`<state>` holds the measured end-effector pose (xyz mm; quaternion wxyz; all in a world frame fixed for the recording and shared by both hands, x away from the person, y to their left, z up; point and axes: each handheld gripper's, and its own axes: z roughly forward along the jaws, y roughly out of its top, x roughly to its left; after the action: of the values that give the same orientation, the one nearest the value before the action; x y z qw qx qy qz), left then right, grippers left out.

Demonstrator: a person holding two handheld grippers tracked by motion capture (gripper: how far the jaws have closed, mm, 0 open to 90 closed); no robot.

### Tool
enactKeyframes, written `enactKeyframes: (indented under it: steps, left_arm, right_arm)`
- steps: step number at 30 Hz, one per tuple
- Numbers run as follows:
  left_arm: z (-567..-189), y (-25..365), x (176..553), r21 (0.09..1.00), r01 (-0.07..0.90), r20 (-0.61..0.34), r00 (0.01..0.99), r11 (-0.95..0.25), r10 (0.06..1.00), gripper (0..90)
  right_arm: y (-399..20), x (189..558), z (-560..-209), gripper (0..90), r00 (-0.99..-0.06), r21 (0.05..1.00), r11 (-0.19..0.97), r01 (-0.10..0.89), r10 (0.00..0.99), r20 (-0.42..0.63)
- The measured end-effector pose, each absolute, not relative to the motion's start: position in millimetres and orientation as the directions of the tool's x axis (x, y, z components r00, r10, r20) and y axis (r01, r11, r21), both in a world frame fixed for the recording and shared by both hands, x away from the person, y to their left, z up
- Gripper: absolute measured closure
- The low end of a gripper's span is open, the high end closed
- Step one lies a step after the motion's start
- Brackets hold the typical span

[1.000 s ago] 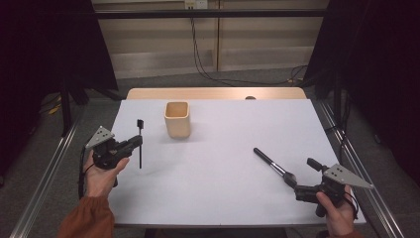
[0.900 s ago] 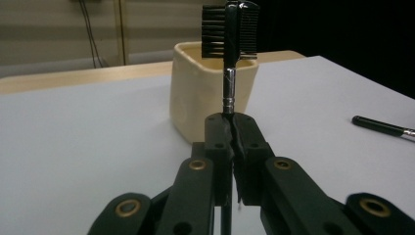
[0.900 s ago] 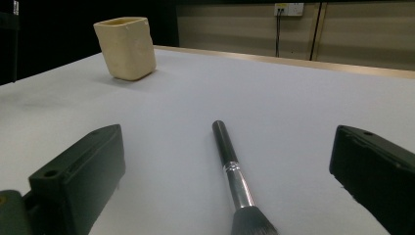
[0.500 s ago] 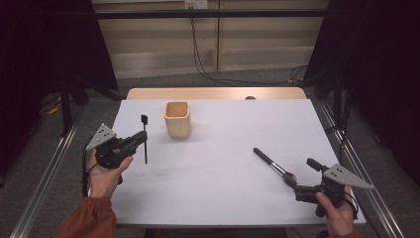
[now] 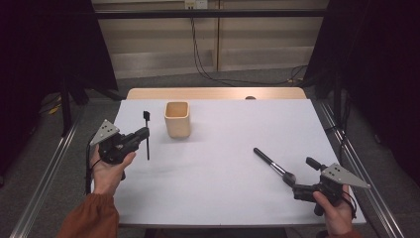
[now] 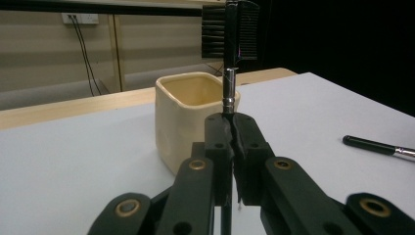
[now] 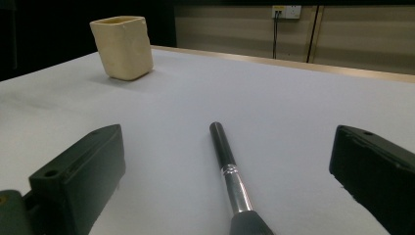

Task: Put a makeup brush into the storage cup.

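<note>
My left gripper is shut on the thin stem of a small black comb-headed brush, held upright left of the cream square cup. In the left gripper view the jaws pinch the stem, the brush head stands above them, and the cup is just behind. My right gripper rests open at the table's near right. A black makeup brush with a silver ferrule lies on the table, its near end between those jaws. In the right gripper view the brush runs up the middle of the open gripper.
The white table top has a wooden strip along its far edge. The cup stands far left in the right gripper view. The second brush lies at the right of the left gripper view. Metal rails flank the table.
My left gripper has carried the comb brush a little to the right and forward, closer to the cup. The right gripper and the brush by it have stayed put.
</note>
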<state>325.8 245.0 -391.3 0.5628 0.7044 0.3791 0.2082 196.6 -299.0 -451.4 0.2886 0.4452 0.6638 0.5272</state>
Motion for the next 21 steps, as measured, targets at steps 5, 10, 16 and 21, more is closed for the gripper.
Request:
enactKeyframes:
  steps: [5,10,16,21]
  left_arm:
    - [-385,242,327,0.955,0.284,-0.118,0.627,-0.084,0.77,86.1]
    - [-377,237,335,0.959,0.274,-0.124,0.628,-0.069,0.769,86.1]
    - [-371,232,345,0.963,0.264,-0.128,0.622,-0.053,0.772,86.1]
    - [-365,226,349,0.968,0.245,-0.117,0.63,-0.054,0.767,86.1]
  right_arm:
    - [-299,196,-451,0.0,-0.433,0.958,0.046,0.283,0.898,0.085]
    - [-299,196,-451,0.0,-0.431,0.958,0.043,0.285,0.898,0.088]
    - [-300,196,-452,0.0,-0.432,0.957,0.042,0.288,0.897,0.09]
    - [-300,196,-452,0.0,-0.429,0.956,0.043,0.289,0.899,0.09]
